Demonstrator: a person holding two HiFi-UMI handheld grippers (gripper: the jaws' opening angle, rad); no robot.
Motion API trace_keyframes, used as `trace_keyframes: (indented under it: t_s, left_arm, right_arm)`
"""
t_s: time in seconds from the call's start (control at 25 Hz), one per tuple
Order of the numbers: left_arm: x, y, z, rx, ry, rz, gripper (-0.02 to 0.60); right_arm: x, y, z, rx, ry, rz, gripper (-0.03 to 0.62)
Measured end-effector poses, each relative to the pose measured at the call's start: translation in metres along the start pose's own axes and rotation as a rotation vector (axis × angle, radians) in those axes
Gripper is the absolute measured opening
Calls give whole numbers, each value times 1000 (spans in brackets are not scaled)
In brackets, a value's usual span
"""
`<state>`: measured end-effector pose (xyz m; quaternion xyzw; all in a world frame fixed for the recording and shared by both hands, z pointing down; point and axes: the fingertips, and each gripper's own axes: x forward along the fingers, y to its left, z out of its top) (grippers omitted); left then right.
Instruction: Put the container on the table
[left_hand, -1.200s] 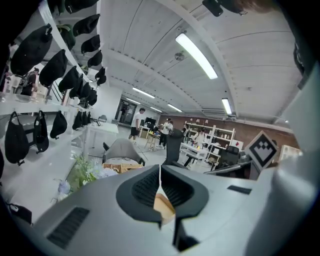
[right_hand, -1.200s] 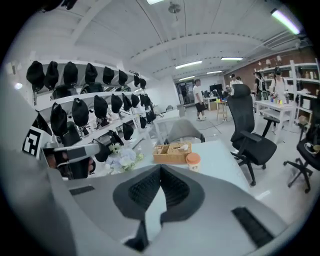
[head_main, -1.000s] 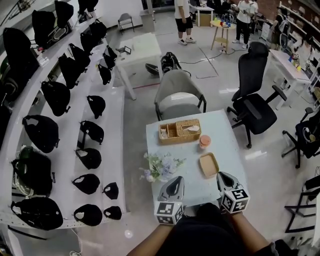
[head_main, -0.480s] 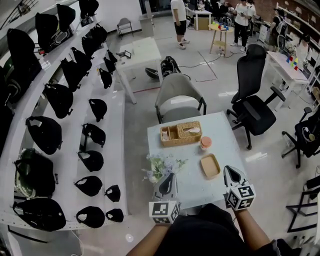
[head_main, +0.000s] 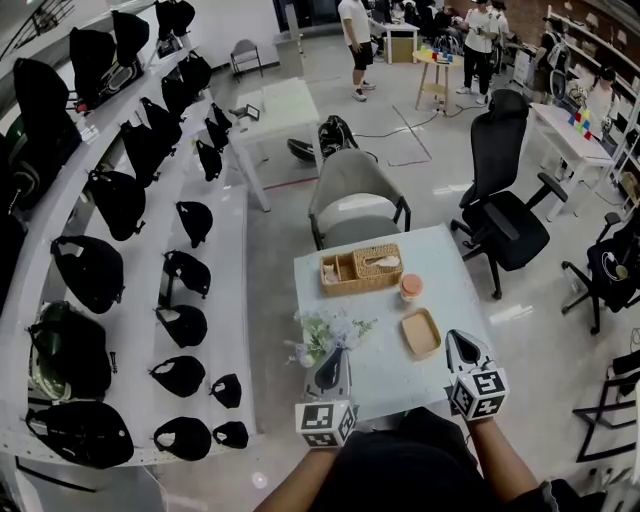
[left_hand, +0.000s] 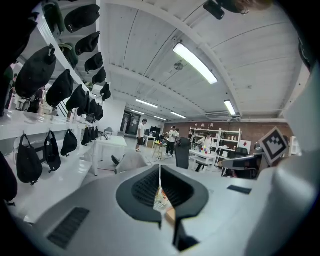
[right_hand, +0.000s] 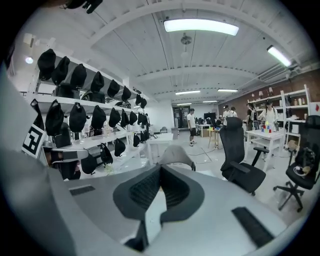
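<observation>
Container (head_main: 420, 332) unmoved on table (head_main: 450, 270); left gripper (head_main: 334, 365) has drawn back leftward, right gripper (head_main: 459, 342) slightly; both closed, empty

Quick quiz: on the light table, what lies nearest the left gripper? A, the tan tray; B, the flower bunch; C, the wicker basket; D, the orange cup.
B: the flower bunch lies at the table's near left corner, just beyond the left gripper.
</observation>
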<state>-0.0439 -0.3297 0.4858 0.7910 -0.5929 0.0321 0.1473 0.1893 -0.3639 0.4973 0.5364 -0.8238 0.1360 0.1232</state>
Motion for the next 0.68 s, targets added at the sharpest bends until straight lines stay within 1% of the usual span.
trace_keyframes:
  t_s: [0.48, 0.68]
  left_arm:
    - [-8, 22, -2, -20, -22, 61, 12]
    - [-13, 25, -3, -23, -28, 56, 12]
  right_arm:
    - [4, 10, 0, -10, -8, 17, -2]
    - [6, 19, 2, -10, -8, 29, -2]
